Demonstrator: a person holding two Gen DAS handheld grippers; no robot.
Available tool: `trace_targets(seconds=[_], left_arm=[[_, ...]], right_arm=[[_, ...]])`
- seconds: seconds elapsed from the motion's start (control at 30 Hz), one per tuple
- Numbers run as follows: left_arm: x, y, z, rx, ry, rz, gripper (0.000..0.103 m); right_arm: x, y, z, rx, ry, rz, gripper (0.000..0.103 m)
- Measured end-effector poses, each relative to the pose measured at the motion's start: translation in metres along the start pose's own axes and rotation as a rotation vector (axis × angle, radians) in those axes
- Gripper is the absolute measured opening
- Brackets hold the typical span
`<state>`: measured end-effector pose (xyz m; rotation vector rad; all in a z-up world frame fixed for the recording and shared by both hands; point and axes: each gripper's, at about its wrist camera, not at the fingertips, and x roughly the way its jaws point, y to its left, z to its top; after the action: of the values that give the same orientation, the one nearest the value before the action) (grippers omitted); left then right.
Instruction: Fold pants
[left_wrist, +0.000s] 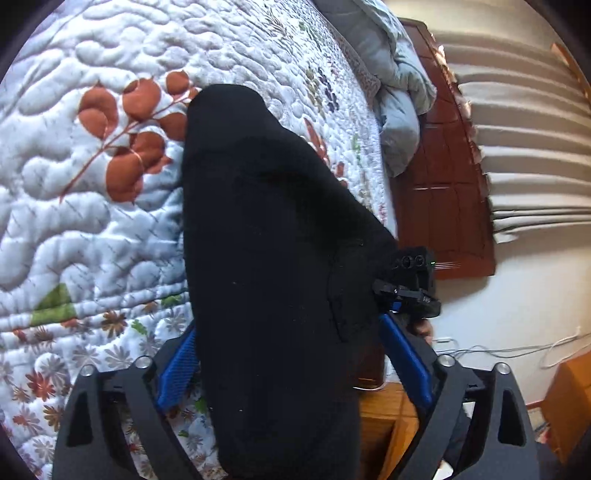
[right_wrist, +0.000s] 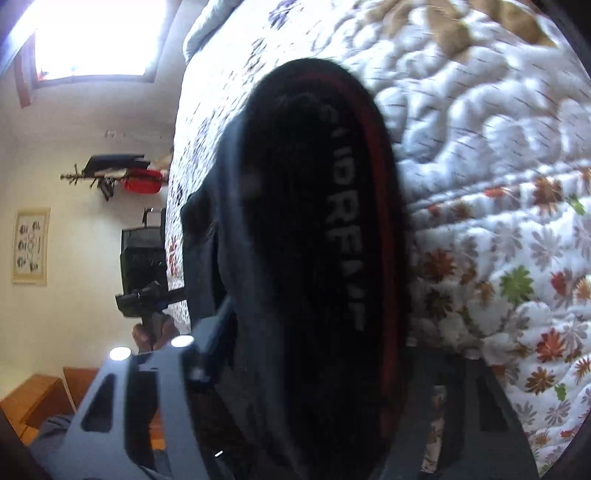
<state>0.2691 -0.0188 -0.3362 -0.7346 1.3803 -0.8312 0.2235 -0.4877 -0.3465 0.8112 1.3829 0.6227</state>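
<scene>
My bed (left_wrist: 92, 221) wore white quilted floral cover, rust leaf print. Black pants (left_wrist: 266, 258) lay on it near edge. Grey bunched blanket (left_wrist: 399, 96) sat at far end.

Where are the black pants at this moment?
In both wrist views the black pants lie on the flowered quilt near the bed's edge, running away between the blue fingers of the left claw.

A white quilted floral bedspread (left_wrist: 92, 229) covers the bed; dark wooden headboard (left_wrist: 443, 177) far right, bright window (right_wrist: 92, 37) far left.
</scene>
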Motion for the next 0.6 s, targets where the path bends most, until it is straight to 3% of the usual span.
trace_targets(seconds=[0.07, 0.17, 0.37, 0.6], left_arm=[[0.002, 0.001, 0.001, 0.001, 0.007, 0.083, 0.051], [-0.001, 0.009, 0.0, -0.03, 0.0, 0.106, 0.037], [-0.004, 0.001, -0.005, -0.022, -0.031, 0.136, 0.027], [-0.015, -0.018, -0.008, 0.03, -0.064, 0.141, 0.026]], right_arm=[[-0.001, 0.002, -0.002, -0.008, -0.01, 0.012, 0.038], [-0.005, 0.01, -0.009, -0.034, -0.031, -0.01, 0.033], [-0.008, 0.029, -0.019, -0.05, -0.079, -0.068, 0.028], [-0.007, 0.069, -0.025, -0.102, -0.106, -0.105, 0.027]])
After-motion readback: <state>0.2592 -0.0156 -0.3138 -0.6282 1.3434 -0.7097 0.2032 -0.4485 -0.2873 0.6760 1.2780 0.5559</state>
